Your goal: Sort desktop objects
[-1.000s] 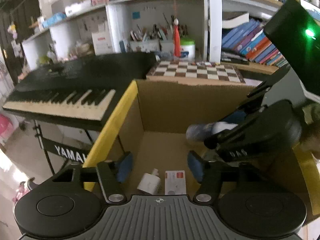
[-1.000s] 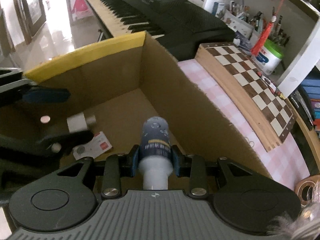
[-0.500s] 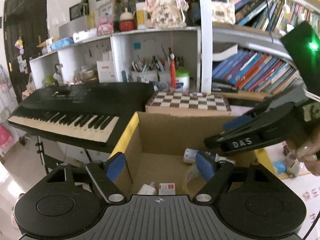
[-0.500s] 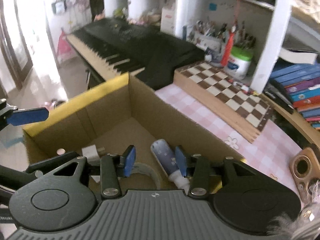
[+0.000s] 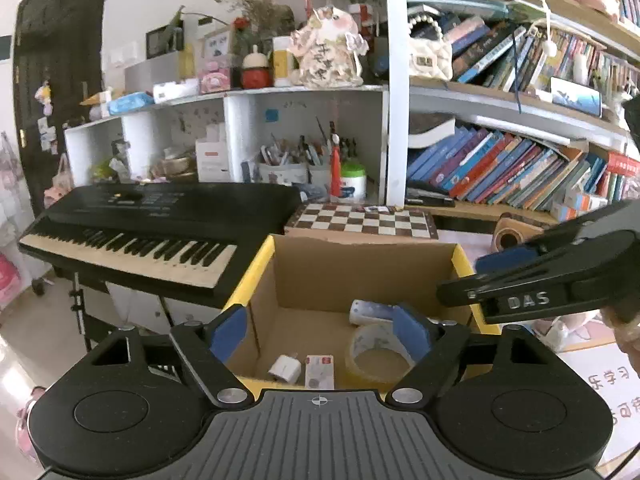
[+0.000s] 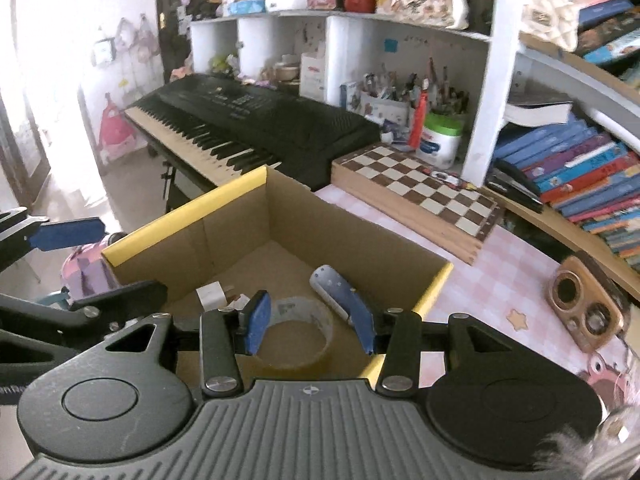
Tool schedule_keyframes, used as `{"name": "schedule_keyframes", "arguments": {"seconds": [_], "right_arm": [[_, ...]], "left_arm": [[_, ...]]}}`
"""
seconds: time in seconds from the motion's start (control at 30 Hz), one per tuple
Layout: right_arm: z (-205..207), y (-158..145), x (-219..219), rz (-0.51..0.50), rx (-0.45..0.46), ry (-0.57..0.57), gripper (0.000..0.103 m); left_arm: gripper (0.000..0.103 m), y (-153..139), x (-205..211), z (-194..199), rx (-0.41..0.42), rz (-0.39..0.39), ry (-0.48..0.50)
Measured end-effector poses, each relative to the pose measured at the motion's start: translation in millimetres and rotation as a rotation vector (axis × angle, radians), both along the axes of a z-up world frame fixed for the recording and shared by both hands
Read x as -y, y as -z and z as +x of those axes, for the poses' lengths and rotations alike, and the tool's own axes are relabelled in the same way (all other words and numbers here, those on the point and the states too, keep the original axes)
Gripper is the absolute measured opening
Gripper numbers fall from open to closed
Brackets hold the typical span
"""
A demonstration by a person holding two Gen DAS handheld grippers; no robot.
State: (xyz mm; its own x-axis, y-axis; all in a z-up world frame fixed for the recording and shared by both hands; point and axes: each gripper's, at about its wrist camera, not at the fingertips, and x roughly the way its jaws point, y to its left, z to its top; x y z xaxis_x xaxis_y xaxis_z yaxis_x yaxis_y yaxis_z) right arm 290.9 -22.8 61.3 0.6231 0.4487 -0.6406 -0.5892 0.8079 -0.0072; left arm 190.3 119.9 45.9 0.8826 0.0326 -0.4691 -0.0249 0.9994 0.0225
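Cluttered shelves behind the cardboard box (image 6: 276, 216); our right gripper (image 6: 312, 326) has just let go, the bottle (image 6: 334, 286) now lies inside, and both grippers, left gripper (image 5: 320, 330) too, hang spread and empty above.

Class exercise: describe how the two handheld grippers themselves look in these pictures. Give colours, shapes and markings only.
The left gripper and the right gripper look alike: black plastic bodies with a ribbed grey centre plate, two round black discs, silver screws and angular black fingers tipped with blue pads. In the left wrist view, the right gripper's side bears white letters "DAS". No cables show.
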Motion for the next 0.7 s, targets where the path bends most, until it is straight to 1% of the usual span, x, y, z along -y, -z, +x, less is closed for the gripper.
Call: {"name": "schedule_keyframes", "arguments": {"seconds": [0.17,0.33,0.7], "right_arm": [[-33.1,-7.9,20.3,0.053,0.034,0.089,0.043],[-68.1,-10.9,36.8,0.076,0.058,0.146,0.044],[-137.4,2.6,55.0,0.114,0.031,0.247,0.044]], "left_arm": [[0.085,-6.8,-4.8,-27.2,0.019,-0.039,-0.012],[0.085,-12.5,-6.8,-52.7,0.032,-0.054,0.004],[0.085,-8.8,-7.2,-96.8,0.020,-0.061,0.034]]}}
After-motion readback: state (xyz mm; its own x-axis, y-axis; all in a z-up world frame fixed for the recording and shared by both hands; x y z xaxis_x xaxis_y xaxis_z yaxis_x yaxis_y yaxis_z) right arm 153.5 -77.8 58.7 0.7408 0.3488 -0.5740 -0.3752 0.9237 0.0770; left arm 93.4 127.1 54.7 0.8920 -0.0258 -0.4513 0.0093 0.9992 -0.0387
